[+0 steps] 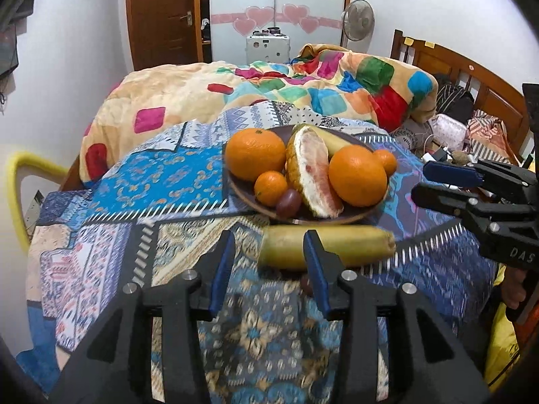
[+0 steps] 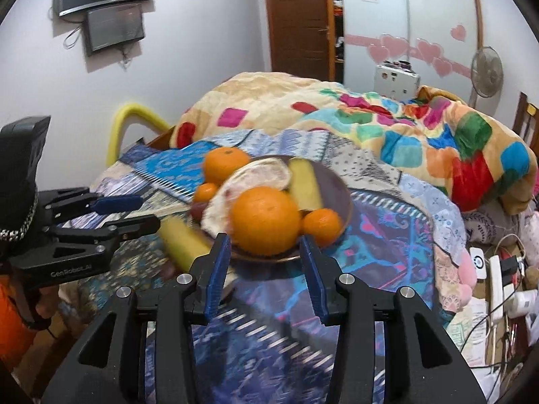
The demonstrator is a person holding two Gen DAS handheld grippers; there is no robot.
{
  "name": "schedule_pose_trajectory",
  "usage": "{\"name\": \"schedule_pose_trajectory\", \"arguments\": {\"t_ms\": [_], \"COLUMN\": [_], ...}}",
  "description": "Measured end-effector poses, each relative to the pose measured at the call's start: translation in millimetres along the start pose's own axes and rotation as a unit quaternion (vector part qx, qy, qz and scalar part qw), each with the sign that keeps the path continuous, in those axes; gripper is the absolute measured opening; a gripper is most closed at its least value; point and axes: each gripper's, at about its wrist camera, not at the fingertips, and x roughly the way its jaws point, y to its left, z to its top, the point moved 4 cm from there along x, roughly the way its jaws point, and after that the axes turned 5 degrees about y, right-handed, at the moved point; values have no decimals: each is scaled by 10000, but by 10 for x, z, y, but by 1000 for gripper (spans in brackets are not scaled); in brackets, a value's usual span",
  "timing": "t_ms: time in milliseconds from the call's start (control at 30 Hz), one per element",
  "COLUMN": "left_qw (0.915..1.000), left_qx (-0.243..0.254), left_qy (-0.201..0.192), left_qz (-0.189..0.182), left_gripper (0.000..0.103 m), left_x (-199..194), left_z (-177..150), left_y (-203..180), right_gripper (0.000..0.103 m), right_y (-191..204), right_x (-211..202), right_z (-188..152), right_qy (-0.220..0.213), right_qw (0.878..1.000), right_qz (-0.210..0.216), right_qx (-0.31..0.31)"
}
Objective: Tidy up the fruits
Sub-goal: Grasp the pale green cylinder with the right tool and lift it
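Observation:
A brown plate (image 1: pixel 246 195) on the patterned cloth holds two big oranges (image 1: pixel 357 175), small tangerines (image 1: pixel 270 188), a cut pomelo (image 1: pixel 311 171), a banana piece (image 1: pixel 331 139) and a dark grape (image 1: pixel 289 202). A yellow-green banana piece (image 1: pixel 337 245) lies on the cloth in front of the plate. My left gripper (image 1: pixel 269 245) is open and empty, just short of it. A small dark fruit (image 1: pixel 306 284) lies by its right finger. My right gripper (image 2: pixel 264 247) is open and empty, before the plate (image 2: pixel 340 195) and the near orange (image 2: pixel 266 220). The loose banana piece also shows in the right wrist view (image 2: pixel 183 242).
The table carries a blue patchwork cloth (image 1: pixel 161 181). Behind it is a bed with a colourful quilt (image 1: pixel 303 80). Cables and a power strip (image 2: pixel 495 282) lie at the right. A yellow chair frame (image 1: pixel 17 185) stands at the left.

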Motion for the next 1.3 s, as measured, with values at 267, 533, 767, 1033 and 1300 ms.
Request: {"name": "schedule_pose_trajectory", "arguments": {"t_ms": [267,533,767,1033,1300], "left_qw": [9997,9987,9986,9986,9989], "left_qx": [-200,-372,-396,-390,-299], "left_qy": [144,334,351,367,321], "left_qz": [32,-30,-55,-49,-174], "left_gripper": [49,49,49,49,49], "left_x": [-41,114,151,65,-80], "left_z": [-253,-387,-409,-456,-483], "left_y": [172,295,302,237,58], "right_gripper": [41,47,44,36,35], "right_y": [283,372,411,402,61], "right_x": [289,578,570,307,-53], "right_z": [-145,-202,-220,-444,-702], "right_qy": [373,732,669,498,620], "right_qw": [9984,9954,9952,9962,9963], "right_qz": [215,160,119,-48,-424], "right_qx": [-361,-593,-697,-710,-415]}}
